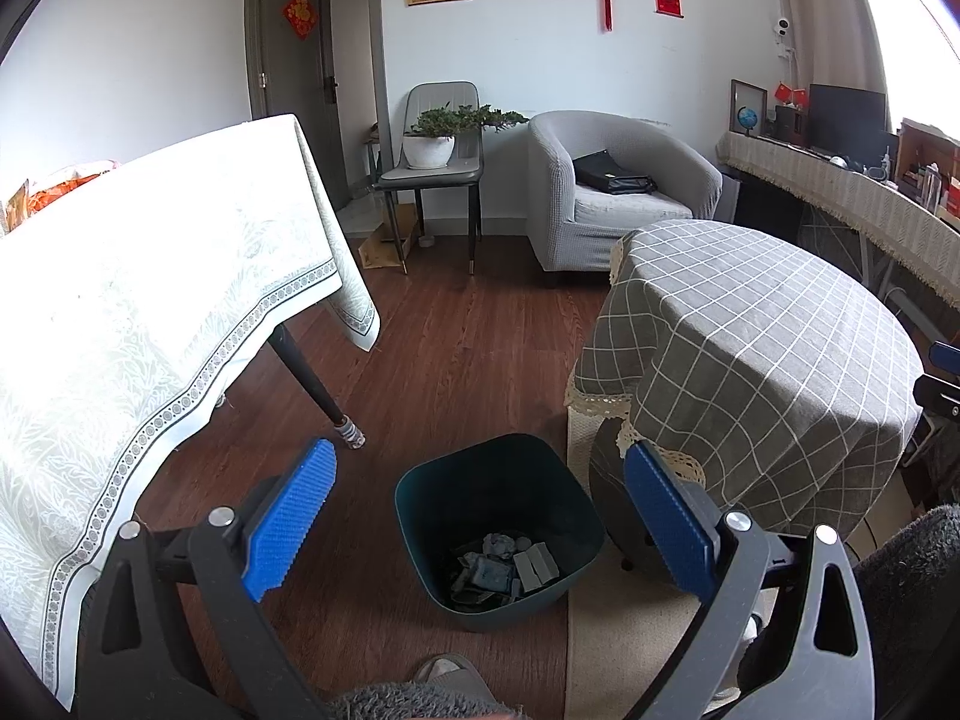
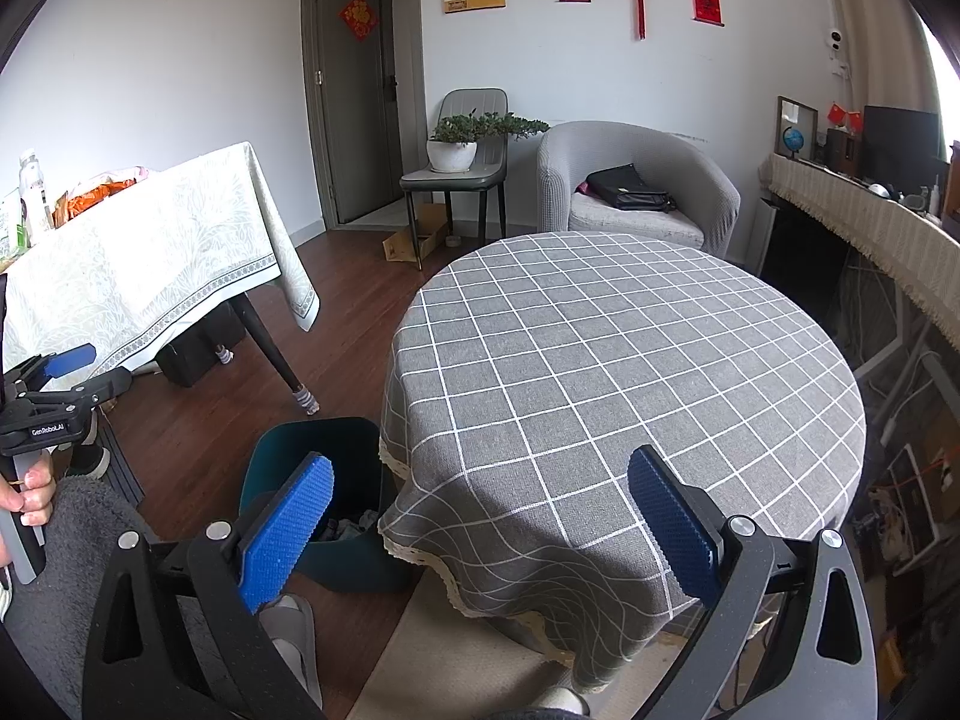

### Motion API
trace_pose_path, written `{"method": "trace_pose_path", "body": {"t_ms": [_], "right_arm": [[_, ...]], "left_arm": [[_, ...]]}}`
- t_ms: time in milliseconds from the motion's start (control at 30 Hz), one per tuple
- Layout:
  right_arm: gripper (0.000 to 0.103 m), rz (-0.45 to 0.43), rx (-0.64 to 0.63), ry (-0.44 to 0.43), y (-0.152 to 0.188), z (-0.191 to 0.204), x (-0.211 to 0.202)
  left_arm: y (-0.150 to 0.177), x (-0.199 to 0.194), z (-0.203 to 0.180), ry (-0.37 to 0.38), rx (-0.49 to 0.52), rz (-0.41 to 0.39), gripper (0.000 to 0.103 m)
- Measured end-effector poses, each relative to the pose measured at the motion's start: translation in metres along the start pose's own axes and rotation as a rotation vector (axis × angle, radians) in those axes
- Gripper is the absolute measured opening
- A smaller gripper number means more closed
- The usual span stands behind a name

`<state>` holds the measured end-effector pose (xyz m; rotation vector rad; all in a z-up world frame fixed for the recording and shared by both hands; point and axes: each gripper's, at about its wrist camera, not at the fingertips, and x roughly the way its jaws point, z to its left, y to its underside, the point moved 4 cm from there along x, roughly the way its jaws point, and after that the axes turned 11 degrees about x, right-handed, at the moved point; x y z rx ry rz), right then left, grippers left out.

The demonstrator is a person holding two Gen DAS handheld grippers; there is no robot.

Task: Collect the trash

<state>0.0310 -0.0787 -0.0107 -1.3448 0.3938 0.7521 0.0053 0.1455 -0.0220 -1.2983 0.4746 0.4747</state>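
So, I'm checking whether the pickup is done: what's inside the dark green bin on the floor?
The bin holds crumpled grey paper and small flattened boxes at the bottom. Anything beneath that pile is covered.

Right gripper (image 2: 480, 531) with blue ribbed pads spread wide, hanging over the round table in grey checked cloth (image 2: 630, 360). Dark teal plastic bin (image 2: 300, 450) sits on the floor beside it, trash inside.
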Motion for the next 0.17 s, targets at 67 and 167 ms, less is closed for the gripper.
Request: {"method": "trace_pose_path", "body": {"t_ms": [67,167], "right_arm": [[0.1,0.0,0.0,0.0,-0.0001,0.0,0.0],[0.1,0.0,0.0,0.0,-0.0002,-0.0002,0.0]], "left_arm": [[0.0003,0.0004,0.0026,-0.002,-0.006,0.001,0.099],[0.0006,0.0019,0.0074,0.003,-0.018,0.004,0.099]]}}
